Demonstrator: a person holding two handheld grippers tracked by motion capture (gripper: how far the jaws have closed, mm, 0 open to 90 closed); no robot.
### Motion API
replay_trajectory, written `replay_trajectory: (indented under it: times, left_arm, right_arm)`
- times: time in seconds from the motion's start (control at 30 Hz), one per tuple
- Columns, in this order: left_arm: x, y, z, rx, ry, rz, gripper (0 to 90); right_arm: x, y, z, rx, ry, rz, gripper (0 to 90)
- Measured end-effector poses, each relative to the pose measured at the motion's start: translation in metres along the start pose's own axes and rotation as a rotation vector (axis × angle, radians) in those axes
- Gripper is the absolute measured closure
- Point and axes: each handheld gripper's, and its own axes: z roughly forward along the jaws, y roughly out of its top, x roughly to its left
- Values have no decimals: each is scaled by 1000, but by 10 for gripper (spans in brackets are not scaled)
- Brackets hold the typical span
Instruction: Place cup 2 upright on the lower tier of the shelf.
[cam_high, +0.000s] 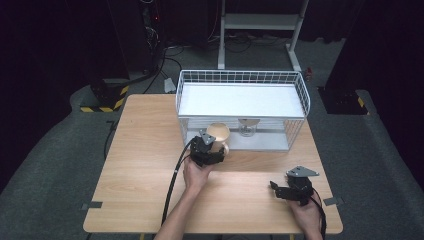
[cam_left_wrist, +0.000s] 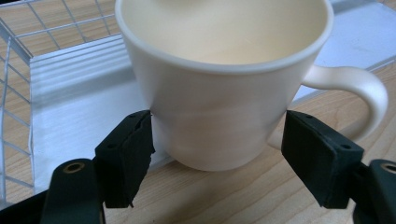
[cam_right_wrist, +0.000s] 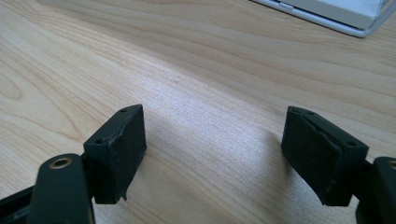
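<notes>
- In the high view we see the wooden table (cam_high: 150, 165) with our left gripper (cam_high: 209, 150) just left of the frame's centre, pointing up the frame at the cream mug (cam_high: 218, 135), which stands on the table right against the near wall of the white wire basket (cam_high: 300, 95).
- In the left gripper view the mug (cam_left_wrist: 219, 88) stands upright, dead ahead and between the two jaws, its lower body level with the pads. The left pad (cam_left_wrist: 133, 149) appears to touch the mug's wall, though we cannot be sure. The right pad (cam_left_wrist: 317, 154) stands just clear, beside the spot where the handle (cam_left_wrist: 359, 93) joins the body. So we judge this gripper partly closed around the mug but not yet clamping it.
- The relation that matters: the mug's axis is vertical, the jaws straddle it level, and the handle sticks out towards the frame's right, past the right pad. We judge that closing further should pinch the body without catching the handle.
- Inside the basket, to the right of the mug in the high view, a small clear glass (cam_high: 247, 129) stands by the near wall.
- At lower right of the high view our right gripper (cam_high: 287, 192) rests well apart from the mug. In the right gripper view its jaws stand open over bare table (cam_right_wrist: 196, 70) with nothing between them. The left hand is plainly the nearer.
</notes>
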Motion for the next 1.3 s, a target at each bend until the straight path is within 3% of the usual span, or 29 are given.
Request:
replay_trajectory:
  times: [0.33,0.67,0.9,1.3]
  left_arm:
    - [0,1,7,-11,12,-8,290]
    - [2,2,15,-13,8,-48,332]
    - [0,9,19,9,35,-14,355]
    - [1,12,24,1,37,-22,392]
  right_arm:
    - [0,0,0,-1,0,-2,221]
    - [0,0,0,0,0,2,221]
    - [0,0,0,1,-1,2,221]
    - [0,0,0,-1,-1,-2,221]
